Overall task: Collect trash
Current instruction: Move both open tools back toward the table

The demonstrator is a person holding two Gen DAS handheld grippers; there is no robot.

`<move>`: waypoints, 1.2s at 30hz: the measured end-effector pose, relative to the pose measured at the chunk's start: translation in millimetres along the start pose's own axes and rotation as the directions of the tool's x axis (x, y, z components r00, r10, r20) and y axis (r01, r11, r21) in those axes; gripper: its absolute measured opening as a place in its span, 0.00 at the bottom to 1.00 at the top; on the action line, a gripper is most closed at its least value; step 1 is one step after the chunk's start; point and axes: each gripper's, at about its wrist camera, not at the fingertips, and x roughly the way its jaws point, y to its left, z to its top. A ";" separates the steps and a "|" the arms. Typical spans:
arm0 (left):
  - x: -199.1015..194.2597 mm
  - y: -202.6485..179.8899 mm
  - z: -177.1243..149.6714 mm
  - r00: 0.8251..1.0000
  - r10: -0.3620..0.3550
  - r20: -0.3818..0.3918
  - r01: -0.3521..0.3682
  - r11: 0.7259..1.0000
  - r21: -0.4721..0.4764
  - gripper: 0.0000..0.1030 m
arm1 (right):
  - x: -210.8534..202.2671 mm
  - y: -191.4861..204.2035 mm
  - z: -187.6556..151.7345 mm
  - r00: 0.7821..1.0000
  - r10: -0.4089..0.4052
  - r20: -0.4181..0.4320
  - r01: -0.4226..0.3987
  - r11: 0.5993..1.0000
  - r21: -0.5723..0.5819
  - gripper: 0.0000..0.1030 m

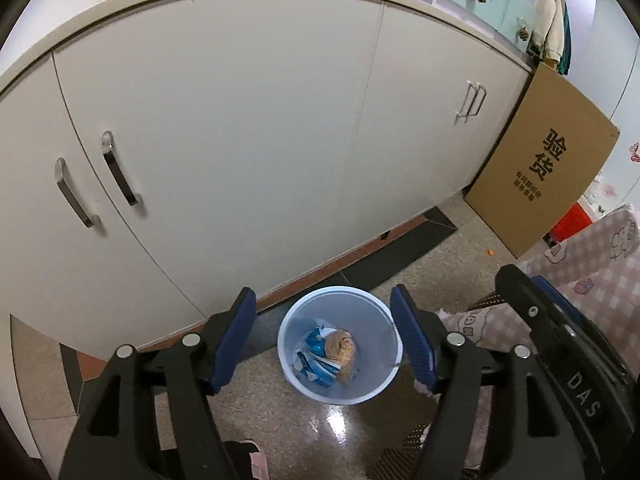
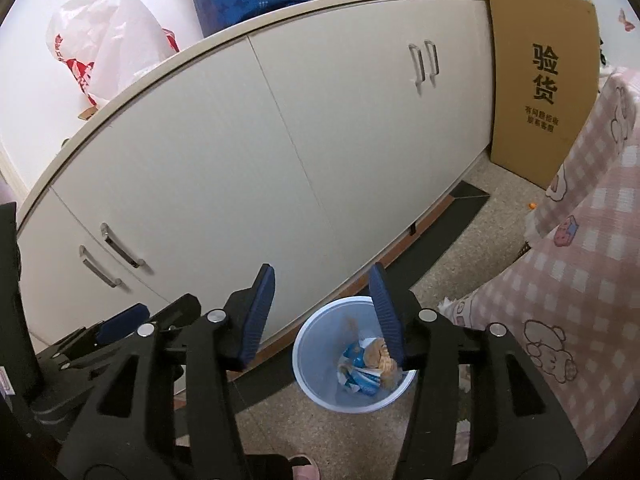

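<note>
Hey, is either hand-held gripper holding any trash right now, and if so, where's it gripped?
Nothing is held. The left hand-held gripper and right hand-held gripper are both open above the bin; the trash lies inside.

Both wrist cameras are looking steeply down from well above, sharing the bin (image 1: pixel 340 344) (image 2: pixel 354 356) beneath their fingers and the cabinet (image 1: pixel 240 140) (image 2: pixel 280 160) ahead.
</note>
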 end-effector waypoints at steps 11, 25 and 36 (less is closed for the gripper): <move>-46.8 -15.6 2.2 0.997 -0.034 0.072 0.032 0.999 0.027 0.68 | -54.9 -1.7 4.0 0.996 -0.040 0.081 0.042 0.999 -0.012 0.49; -158.9 -87.5 -16.9 0.961 -0.176 0.212 0.144 0.977 0.159 0.73 | -193.8 -32.0 5.3 0.960 -0.115 0.255 0.109 0.993 0.038 0.52; -189.2 -192.4 -68.2 0.914 -0.390 0.111 0.316 0.856 0.408 0.77 | -301.8 -122.8 -24.0 0.896 -0.334 0.291 0.291 0.939 0.183 0.56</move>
